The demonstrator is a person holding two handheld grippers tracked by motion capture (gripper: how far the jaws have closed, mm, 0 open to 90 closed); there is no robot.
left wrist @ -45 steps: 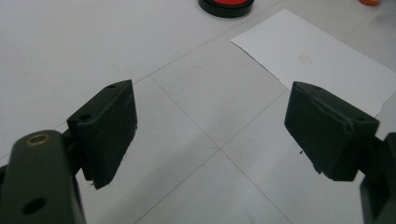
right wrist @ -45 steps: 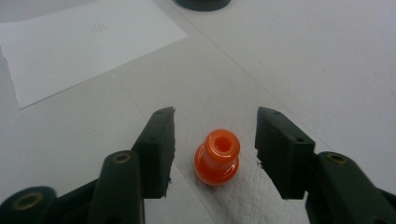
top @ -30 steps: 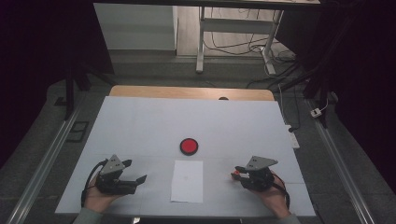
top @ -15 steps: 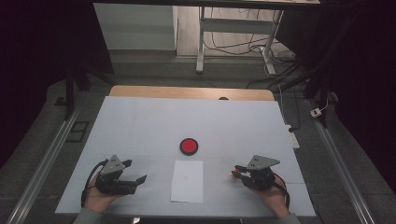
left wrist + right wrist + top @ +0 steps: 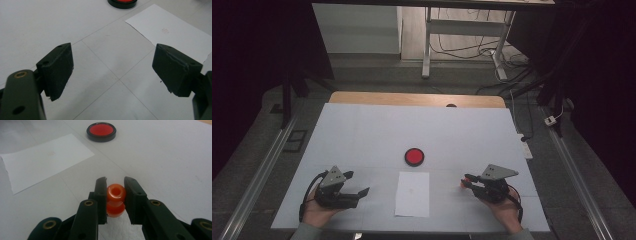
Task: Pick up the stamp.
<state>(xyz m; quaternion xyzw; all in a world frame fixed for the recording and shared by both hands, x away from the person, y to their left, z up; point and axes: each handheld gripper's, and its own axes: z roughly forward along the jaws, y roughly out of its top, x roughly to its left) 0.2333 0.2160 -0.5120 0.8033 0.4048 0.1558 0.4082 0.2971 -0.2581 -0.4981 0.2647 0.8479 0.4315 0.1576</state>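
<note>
The right gripper (image 5: pixel 114 186) is clamped on an orange stamp (image 5: pixel 115 199), its two fingers (image 5: pixel 101 192) pressed against either side of the rounded handle. In the right gripper view the stamp's lower part is hidden between the fingers, so its face cannot be made out. In the high view the right gripper (image 5: pixel 468 181) sits at the near right of the white surface (image 5: pixel 362 135), and only an orange speck shows at its tip. The left gripper (image 5: pixel 361 191) rests at the near left, fingers (image 5: pixel 58 68) spread wide apart with nothing between them. A white paper sheet (image 5: pixel 412 193) lies between the two grippers, carrying a faint mark too small to read. Just beyond its far edge sits a round red ink pad (image 5: pixel 414 156), cut off by the top edge of the left gripper view.
</note>
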